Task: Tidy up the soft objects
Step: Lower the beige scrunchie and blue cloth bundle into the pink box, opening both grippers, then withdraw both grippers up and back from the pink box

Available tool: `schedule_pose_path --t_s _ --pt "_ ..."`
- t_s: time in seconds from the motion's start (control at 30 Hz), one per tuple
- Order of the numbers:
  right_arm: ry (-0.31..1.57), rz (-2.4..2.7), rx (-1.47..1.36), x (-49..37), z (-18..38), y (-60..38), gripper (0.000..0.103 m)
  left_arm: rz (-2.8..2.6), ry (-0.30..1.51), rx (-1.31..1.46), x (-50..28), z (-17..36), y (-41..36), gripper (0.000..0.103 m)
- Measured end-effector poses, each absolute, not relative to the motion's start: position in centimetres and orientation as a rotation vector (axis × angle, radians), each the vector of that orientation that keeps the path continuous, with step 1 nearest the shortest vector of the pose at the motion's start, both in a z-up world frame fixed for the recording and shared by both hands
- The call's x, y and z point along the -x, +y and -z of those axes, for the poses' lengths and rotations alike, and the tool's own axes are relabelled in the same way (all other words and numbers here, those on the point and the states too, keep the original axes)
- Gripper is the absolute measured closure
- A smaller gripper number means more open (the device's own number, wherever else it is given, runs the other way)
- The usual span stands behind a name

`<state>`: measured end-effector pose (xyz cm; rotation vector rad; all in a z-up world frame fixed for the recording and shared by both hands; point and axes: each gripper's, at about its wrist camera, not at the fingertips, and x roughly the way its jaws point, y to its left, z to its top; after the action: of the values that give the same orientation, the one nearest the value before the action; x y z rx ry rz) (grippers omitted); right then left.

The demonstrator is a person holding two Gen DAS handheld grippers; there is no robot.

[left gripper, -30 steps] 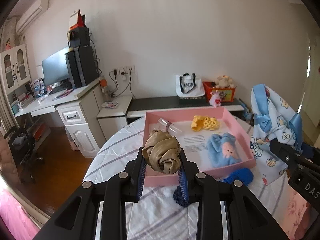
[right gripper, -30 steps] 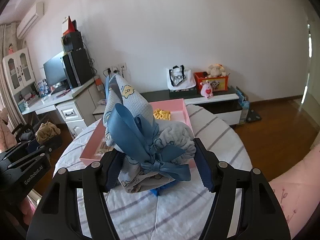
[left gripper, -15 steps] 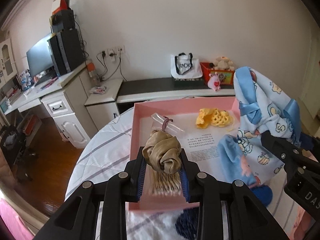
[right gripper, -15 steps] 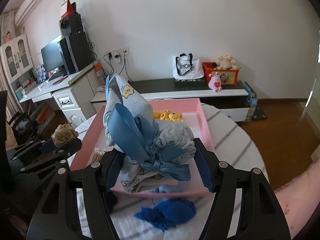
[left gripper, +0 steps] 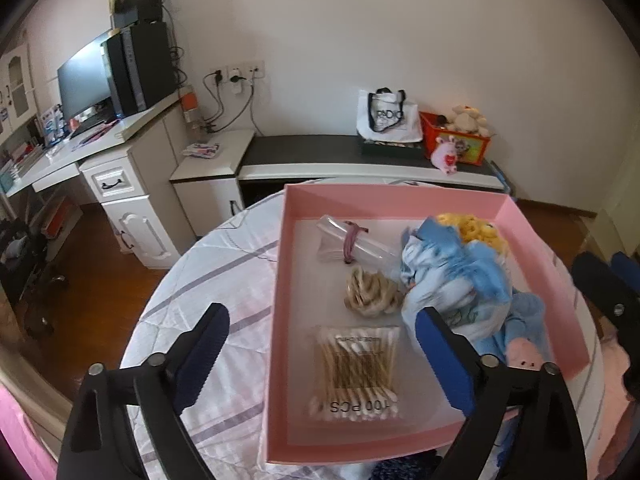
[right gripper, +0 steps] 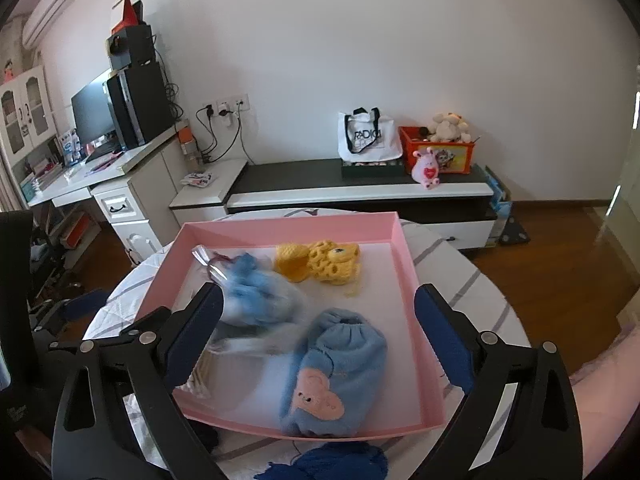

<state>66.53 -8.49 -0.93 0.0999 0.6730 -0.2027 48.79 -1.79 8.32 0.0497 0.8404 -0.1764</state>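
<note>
White wall (right gripper: 360, 40), wood floor (right gripper: 560, 264) — low cabinet (right gripper: 352, 192), perhaps a desk (left gripper: 80, 152).

— What is lying in the pink tray (left gripper: 280, 280) ahead of the left gripper (left gripper: 320, 356)?

— A beige scrunchie (left gripper: 372, 294) is sitting crumpled just beyond its fingertips, and a blue printed cloth bundle (left gripper: 452, 280) is lying, blurred, to the right of that, touching it. A yellow crocheted piece (right gripper: 320, 264) is resting farther back.

— And in front of the right gripper (right gripper: 318, 338)?

— A fluffy blue sock (right gripper: 340, 364) with a pink heart-shaped bear patch is lying between its fingers, toe end hanging at the tray's near wall. A dark blue knitted item (right gripper: 332, 462) is lying outside the tray on the tabletop, right below the gripper.
</note>
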Motion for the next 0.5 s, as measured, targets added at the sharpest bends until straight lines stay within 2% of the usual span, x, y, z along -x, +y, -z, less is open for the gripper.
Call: schedule_pose_path --t_s 0.23,0.5 --pt "0.69 0.219 -0.11 -66.3 0.9 -9.2 0.006 0.165 0.833 -0.056 -46.8 -7.7 -2.1 0.01" --pt "0.685 0.218 -0.091 -65.4 0.5 -8.7 0.006 0.163 0.814 -0.057 -41.2 -7.5 -1.8 0.01"
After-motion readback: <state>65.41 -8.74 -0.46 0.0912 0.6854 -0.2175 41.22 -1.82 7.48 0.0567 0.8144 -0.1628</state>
